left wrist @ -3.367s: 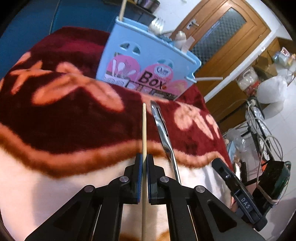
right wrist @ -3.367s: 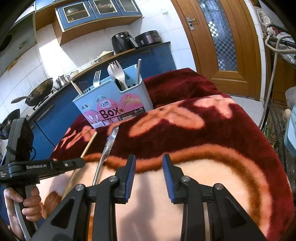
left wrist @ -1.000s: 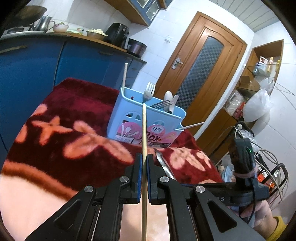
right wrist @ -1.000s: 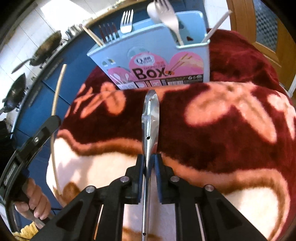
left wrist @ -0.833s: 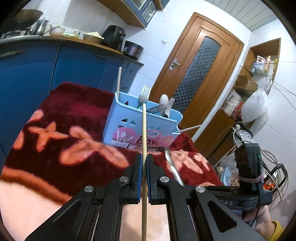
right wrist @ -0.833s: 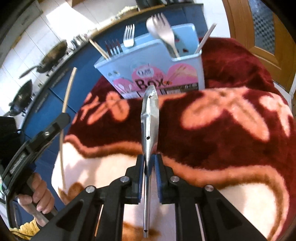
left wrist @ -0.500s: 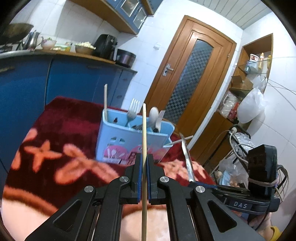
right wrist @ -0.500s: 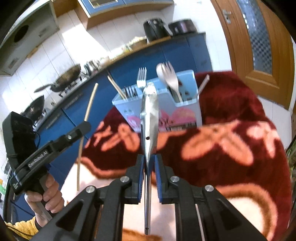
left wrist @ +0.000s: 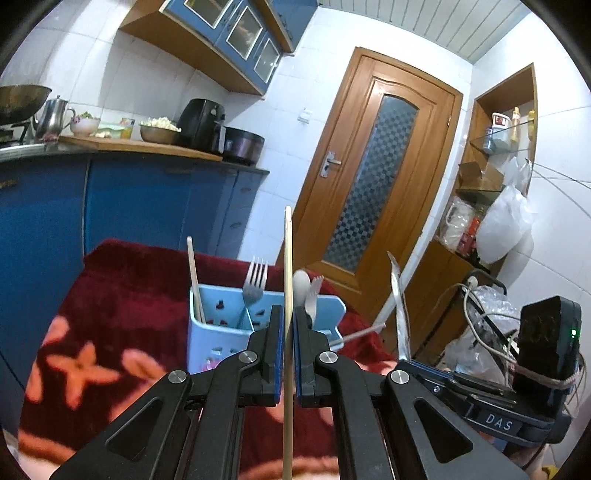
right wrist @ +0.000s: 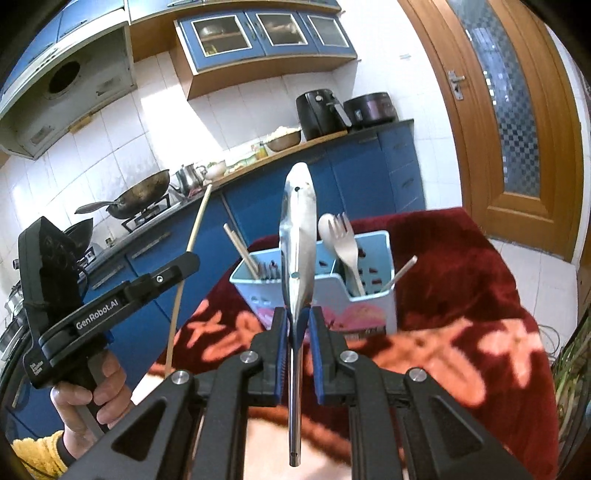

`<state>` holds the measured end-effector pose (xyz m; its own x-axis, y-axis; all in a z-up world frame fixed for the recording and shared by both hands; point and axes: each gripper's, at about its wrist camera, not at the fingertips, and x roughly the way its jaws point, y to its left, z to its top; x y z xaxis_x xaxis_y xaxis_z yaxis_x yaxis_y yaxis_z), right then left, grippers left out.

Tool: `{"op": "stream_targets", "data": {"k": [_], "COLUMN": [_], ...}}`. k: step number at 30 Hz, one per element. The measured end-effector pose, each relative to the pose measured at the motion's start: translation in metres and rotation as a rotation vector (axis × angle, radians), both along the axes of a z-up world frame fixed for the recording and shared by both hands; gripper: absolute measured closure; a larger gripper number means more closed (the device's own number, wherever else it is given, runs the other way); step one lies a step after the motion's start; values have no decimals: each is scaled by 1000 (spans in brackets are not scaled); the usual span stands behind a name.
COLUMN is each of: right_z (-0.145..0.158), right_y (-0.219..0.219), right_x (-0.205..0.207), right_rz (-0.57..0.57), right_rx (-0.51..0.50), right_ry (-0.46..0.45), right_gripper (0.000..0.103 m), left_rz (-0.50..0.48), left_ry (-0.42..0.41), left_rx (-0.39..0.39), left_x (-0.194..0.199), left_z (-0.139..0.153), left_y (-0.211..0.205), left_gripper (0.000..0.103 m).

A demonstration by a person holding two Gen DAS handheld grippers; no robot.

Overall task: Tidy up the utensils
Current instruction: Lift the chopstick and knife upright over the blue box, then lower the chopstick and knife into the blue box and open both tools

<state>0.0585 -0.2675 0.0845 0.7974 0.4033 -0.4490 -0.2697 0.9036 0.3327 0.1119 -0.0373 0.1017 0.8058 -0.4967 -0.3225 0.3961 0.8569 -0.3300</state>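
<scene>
The blue kitchen cabinets [right wrist: 373,173] run along the far wall under a wooden worktop. On that worktop, at the end nearest the wooden door [left wrist: 373,173], stands a black air fryer [right wrist: 319,112] with a dark cooker pot [right wrist: 371,109] just beside it. Further along the worktop from the door sit a bowl of food [right wrist: 282,140] and a steel kettle [left wrist: 53,116], then a dark wok [right wrist: 142,192] on the stove. Glass-fronted wall cupboards [right wrist: 266,35] hang above the worktop. A white plastic bag [left wrist: 502,225] hangs well right of the door.
</scene>
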Motion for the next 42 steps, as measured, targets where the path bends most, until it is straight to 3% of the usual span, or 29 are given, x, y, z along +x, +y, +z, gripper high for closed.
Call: {"op": "stream_targets", "data": {"k": [9,19,29,38,42], "right_z": [9,15,22,23,15], "right_y": [-1,2,6,10,15], "right_x": [11,26,51,83,94], "right_rz": [-25,-46,-91,-166,-183], "right_rx": [-12,-36,-77,-161,-214], "right_ry": [-57,-102,-177,-293,-334], "right_gripper": [89,89,89,89,89], "left_rz": [39,94,179,233,246], "left_ry": [-47,-101,-208,-262,-252], "left_rx": [-6,38,72,55,4], "left_x": [16,35,55,81,92], "left_z": [15,23,33,19,10], "left_y": [4,-3,-10,-22,-22], "left_gripper": [99,99,99,99,99]}}
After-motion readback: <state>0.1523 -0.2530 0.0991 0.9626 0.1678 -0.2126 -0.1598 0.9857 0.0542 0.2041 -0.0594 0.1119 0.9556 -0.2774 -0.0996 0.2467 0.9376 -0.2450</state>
